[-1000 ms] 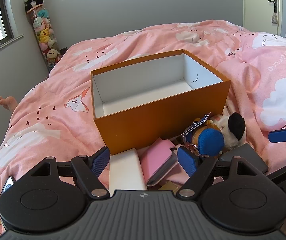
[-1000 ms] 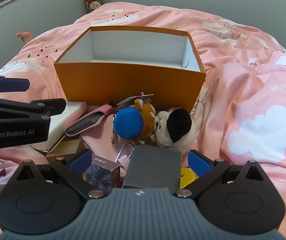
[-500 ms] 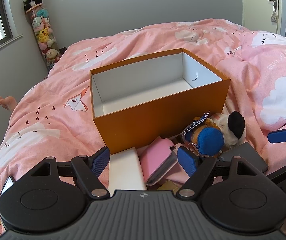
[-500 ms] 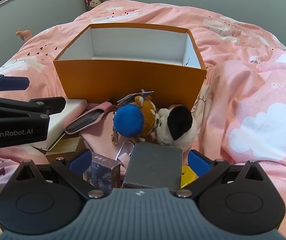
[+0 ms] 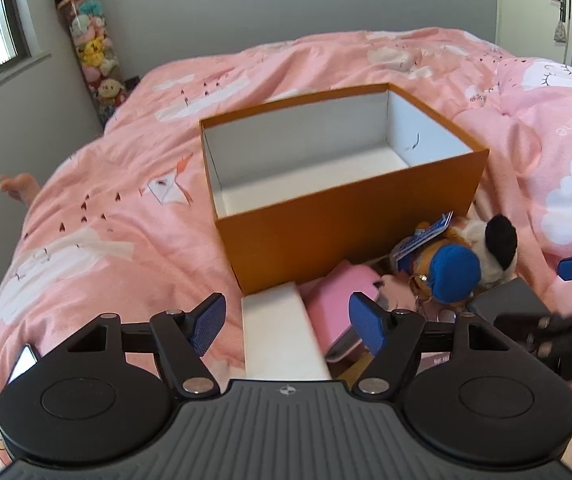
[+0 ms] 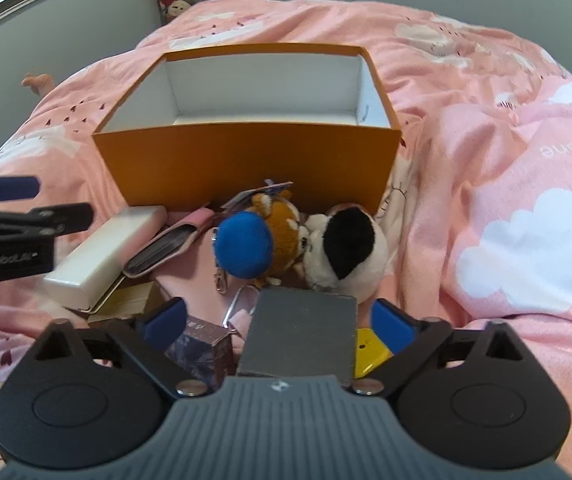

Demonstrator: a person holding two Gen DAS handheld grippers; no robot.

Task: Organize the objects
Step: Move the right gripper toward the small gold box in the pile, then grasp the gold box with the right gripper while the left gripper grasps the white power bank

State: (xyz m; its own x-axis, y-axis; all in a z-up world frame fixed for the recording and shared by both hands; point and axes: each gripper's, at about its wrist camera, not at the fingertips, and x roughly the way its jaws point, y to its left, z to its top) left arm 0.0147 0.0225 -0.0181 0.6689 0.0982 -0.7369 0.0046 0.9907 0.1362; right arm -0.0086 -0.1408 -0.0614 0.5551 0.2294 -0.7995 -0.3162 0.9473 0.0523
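An empty orange box (image 5: 349,224) (image 6: 246,160) with a white inside stands on the pink bed. A pile lies in front of it: a white case (image 5: 282,332) (image 6: 106,256), a pink wallet (image 5: 337,308) (image 6: 174,240), a plush toy with a blue ball (image 5: 457,268) (image 6: 246,250), a black-and-white plush (image 6: 345,256), a grey box (image 6: 301,336), a small patterned box (image 6: 206,344) and a yellow item (image 6: 369,352). My left gripper (image 5: 286,324) is open above the white case. My right gripper (image 6: 278,320) is open above the grey box.
The pink duvet (image 5: 106,240) covers the bed, bunched higher at the right (image 6: 505,200). A tall tube of plush toys (image 5: 90,48) stands in the far left corner by a window. A door (image 5: 557,8) is at the far right.
Both grippers have risen slightly and tilted down, so the box and pile sit lower in view. Both stay open and nothing was picked up.
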